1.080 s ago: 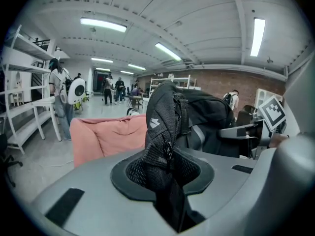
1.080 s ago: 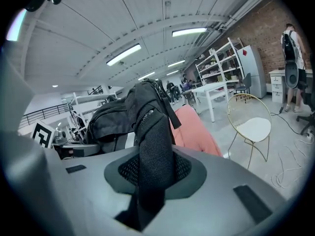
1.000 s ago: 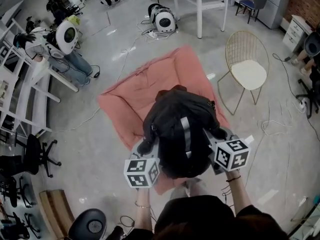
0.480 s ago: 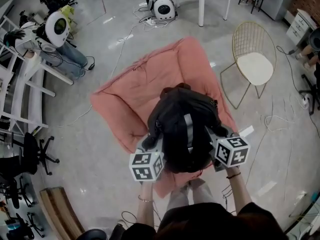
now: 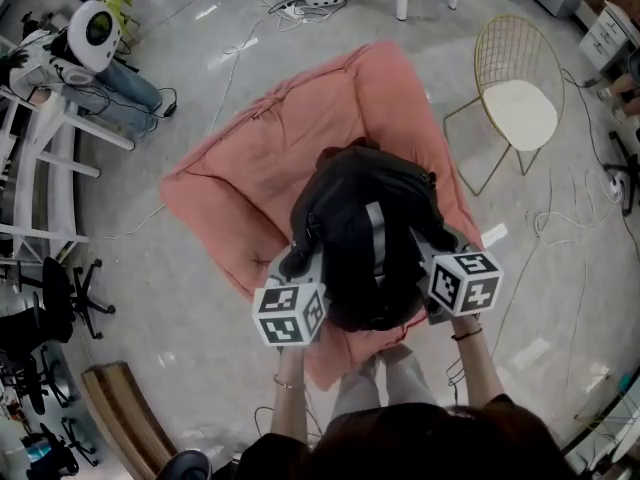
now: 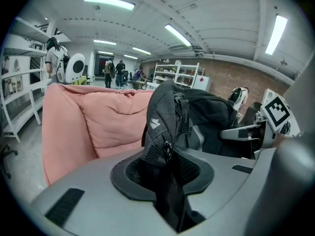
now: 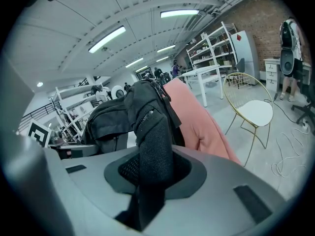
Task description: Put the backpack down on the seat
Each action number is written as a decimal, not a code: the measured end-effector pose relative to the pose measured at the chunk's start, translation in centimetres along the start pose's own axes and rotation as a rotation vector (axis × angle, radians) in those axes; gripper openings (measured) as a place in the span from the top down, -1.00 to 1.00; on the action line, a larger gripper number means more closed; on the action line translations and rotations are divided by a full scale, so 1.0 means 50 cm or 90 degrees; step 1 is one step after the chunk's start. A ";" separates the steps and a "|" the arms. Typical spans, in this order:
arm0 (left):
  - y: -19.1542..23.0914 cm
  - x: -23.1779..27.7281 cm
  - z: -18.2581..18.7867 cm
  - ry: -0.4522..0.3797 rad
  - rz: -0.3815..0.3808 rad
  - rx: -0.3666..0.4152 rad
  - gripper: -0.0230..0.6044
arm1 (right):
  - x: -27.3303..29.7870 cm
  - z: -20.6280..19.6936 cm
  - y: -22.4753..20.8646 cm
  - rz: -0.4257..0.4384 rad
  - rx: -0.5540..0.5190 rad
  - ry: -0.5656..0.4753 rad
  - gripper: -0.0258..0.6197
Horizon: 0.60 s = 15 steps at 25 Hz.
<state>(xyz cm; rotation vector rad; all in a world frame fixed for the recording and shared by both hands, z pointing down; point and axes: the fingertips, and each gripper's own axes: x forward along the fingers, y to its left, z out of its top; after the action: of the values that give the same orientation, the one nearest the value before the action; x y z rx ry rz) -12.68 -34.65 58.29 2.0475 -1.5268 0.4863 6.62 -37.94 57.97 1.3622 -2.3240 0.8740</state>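
A black backpack (image 5: 365, 228) hangs between my two grippers over the near part of a pink cushioned seat (image 5: 260, 158) on the floor. The left gripper (image 5: 298, 266) is shut on the backpack's left shoulder strap (image 6: 165, 132), whose mesh padding bulges out of the jaws. The right gripper (image 5: 436, 248) is shut on the other shoulder strap (image 7: 152, 141). In the left gripper view the backpack's body (image 6: 211, 117) stands right of the pink seat (image 6: 98, 122). The right gripper view has the seat (image 7: 197, 117) just behind the bag. Whether the bag's bottom touches the cushion is hidden.
A gold wire chair (image 5: 515, 98) with a white pad stands right of the seat. Cables (image 5: 560, 228) trail over the grey floor beside it. White shelving (image 5: 40, 168), a black office chair (image 5: 60, 308) and a white pod (image 5: 95, 33) line the left side.
The view has shifted forward, so the pink seat lies nearer and more under the backpack. Both grippers keep their hold on the straps, level as before.
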 end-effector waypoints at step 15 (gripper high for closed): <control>0.064 0.122 0.041 0.000 0.007 -0.017 0.60 | 0.135 0.048 -0.051 0.000 0.017 -0.002 0.68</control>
<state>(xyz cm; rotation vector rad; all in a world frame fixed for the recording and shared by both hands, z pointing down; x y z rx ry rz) -13.98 -41.26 60.82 2.0197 -1.5375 0.4690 5.55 -44.99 60.67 1.3758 -2.3224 0.9063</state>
